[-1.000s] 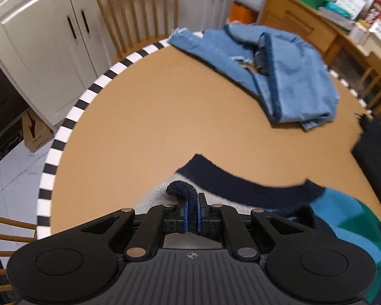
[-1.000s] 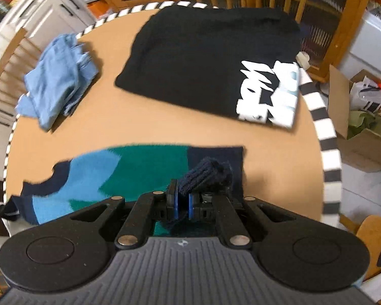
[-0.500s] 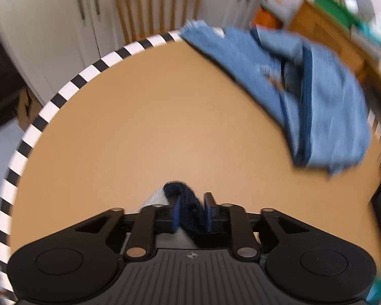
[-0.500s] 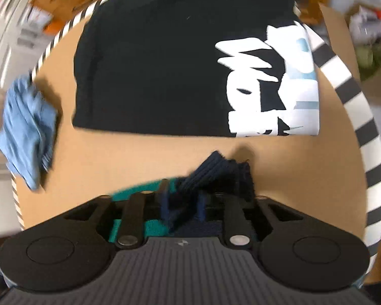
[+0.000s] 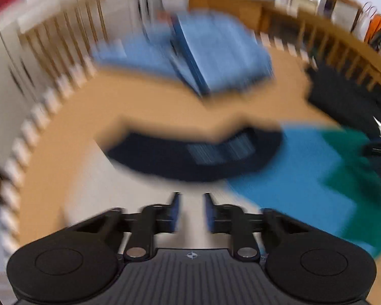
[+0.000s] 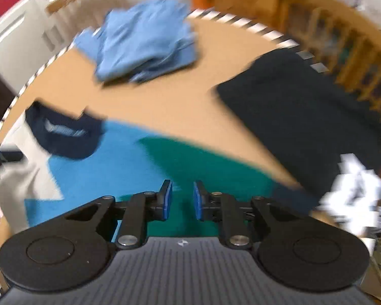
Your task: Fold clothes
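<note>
A colour-block knit sweater lies spread on the round table, with a navy collar, a cream panel, and blue and green panels. My left gripper hovers over the cream part just below the collar. Its jaws are closing with a narrow gap and nothing between them. My right gripper hangs over the green panel. Its jaws are also closing, and they too hold nothing. Both views are blurred by motion.
A crumpled blue denim garment lies at the far side of the tan table, which has a black-and-white striped rim. A folded black T-shirt with white print lies at the right. Wooden chairs and cabinets ring the table.
Both grippers let go of the navy knit edges that they pinched. The sweater now lies flat and both views have swung across the table.
</note>
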Tool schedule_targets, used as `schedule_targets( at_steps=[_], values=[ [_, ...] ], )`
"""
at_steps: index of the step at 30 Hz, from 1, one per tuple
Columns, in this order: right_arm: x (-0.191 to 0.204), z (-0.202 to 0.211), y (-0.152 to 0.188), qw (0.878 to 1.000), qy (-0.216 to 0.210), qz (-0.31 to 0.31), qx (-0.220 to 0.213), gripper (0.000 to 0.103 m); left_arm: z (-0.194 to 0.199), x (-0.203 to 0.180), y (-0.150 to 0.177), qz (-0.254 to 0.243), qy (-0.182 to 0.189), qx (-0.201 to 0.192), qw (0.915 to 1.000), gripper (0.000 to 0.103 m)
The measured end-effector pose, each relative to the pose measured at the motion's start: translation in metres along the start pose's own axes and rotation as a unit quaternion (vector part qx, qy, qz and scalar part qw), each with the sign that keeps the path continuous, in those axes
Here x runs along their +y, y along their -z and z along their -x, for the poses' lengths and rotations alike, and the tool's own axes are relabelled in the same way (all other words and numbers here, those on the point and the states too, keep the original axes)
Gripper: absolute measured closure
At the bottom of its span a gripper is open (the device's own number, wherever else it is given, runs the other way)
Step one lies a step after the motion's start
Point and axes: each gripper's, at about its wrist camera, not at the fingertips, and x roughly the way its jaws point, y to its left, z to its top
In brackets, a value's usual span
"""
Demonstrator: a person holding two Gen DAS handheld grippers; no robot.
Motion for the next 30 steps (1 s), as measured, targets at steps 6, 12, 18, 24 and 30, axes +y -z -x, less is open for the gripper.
schedule_targets(
  at_steps=[6, 12, 18, 24, 30],
  values=[
    [0.010, -0.036, 0.013, 1.000, 0.026, -0.015, 0.002, 0.084, -0.024, -0.005, 0.015, 0.030, -0.043, 0.013, 0.9986, 0.096],
    [0.010, -0.007, 0.024, 0.999, 0.021, -0.033, -0.007, 0.077, -0.005, 0.000, 0.013, 0.043, -0.042, 0.015, 0.9981, 0.094],
    [0.007, 0.046, 0.083, 0.999, 0.002, -0.021, -0.032, 0.069, 0.025, -0.014, 0.039, 0.038, -0.018, 0.000, 0.9991, 0.089],
    [-0.011, 0.034, 0.129, 0.998, 0.036, -0.051, -0.007, 0.074, 0.013, -0.023, 0.066, 0.027, -0.032, 0.006, 0.9991, 0.083],
    [-0.019, 0.053, 0.147, 0.995, 0.092, -0.033, -0.009, 0.071, 0.019, -0.010, 0.070, 0.043, -0.031, 0.000, 0.9986, 0.083]
  ],
)
